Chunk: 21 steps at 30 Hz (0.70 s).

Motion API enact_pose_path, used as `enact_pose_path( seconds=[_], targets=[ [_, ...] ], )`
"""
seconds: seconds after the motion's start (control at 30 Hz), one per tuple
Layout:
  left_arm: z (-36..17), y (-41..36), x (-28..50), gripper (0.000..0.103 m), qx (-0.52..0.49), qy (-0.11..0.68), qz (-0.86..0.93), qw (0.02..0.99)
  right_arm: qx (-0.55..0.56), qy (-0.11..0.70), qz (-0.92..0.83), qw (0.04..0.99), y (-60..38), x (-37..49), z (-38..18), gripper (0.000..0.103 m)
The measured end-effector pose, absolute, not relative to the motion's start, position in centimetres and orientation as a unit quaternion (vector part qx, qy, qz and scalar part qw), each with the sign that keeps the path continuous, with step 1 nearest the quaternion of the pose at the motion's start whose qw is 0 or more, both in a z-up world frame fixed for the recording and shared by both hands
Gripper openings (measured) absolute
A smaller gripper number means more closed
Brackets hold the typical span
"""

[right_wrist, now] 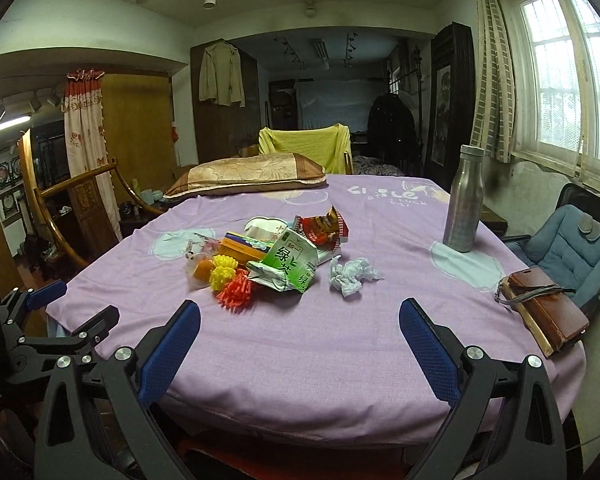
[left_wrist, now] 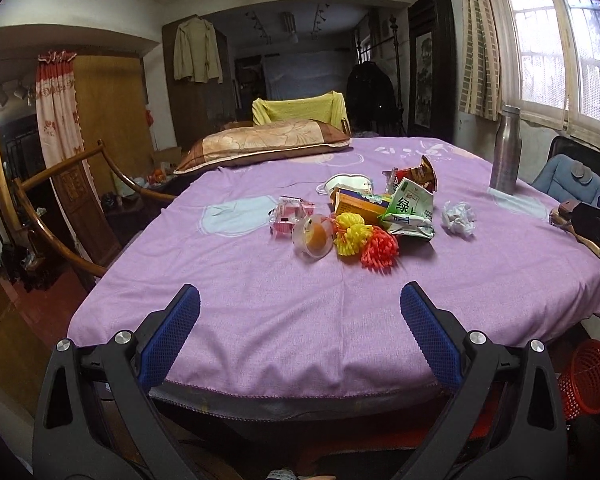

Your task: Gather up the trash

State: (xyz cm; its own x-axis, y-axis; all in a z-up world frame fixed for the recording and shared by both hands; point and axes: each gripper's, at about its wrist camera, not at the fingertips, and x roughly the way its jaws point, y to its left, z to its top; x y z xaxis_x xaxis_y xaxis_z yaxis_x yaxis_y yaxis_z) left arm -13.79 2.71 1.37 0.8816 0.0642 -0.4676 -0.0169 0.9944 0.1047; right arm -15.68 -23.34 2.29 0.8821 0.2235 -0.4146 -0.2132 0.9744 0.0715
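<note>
A heap of trash lies mid-table on the purple cloth [left_wrist: 260, 312]: a crushed green tea carton [left_wrist: 410, 210] [right_wrist: 290, 262], yellow [left_wrist: 352, 234] and red [left_wrist: 380, 252] foam fruit nets, a clear cup with an orange lump [left_wrist: 314, 236], an orange box [left_wrist: 360, 204], a red snack wrapper [left_wrist: 420, 174] [right_wrist: 324, 228] and a crumpled tissue [left_wrist: 458, 218] [right_wrist: 350, 274]. My left gripper [left_wrist: 300, 312] hangs open at the near table edge, nothing between its blue pads. My right gripper [right_wrist: 300, 320] is open too, short of the tissue. The left gripper [right_wrist: 56, 312] also shows in the right wrist view.
A steel bottle [right_wrist: 464, 200] stands at the right. A brown wallet [right_wrist: 548, 312] lies on the right edge. A pillow [left_wrist: 264, 144] rests at the far side. A red mesh basket [left_wrist: 588, 380] sits on the floor at right. Wooden chair [left_wrist: 60, 208] at left, blue-cushioned chair [right_wrist: 564, 248] at right.
</note>
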Motion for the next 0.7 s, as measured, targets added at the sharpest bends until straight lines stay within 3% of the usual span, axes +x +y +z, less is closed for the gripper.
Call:
enact_pose_path(
  seconds=[0.7],
  targets=[
    [1.07,2.81,-13.85,0.096,0.052,0.246,0.022,0.968,0.013,0.212,0.118,0.97,-23.23,-16.5,2.19,0.097]
  ],
)
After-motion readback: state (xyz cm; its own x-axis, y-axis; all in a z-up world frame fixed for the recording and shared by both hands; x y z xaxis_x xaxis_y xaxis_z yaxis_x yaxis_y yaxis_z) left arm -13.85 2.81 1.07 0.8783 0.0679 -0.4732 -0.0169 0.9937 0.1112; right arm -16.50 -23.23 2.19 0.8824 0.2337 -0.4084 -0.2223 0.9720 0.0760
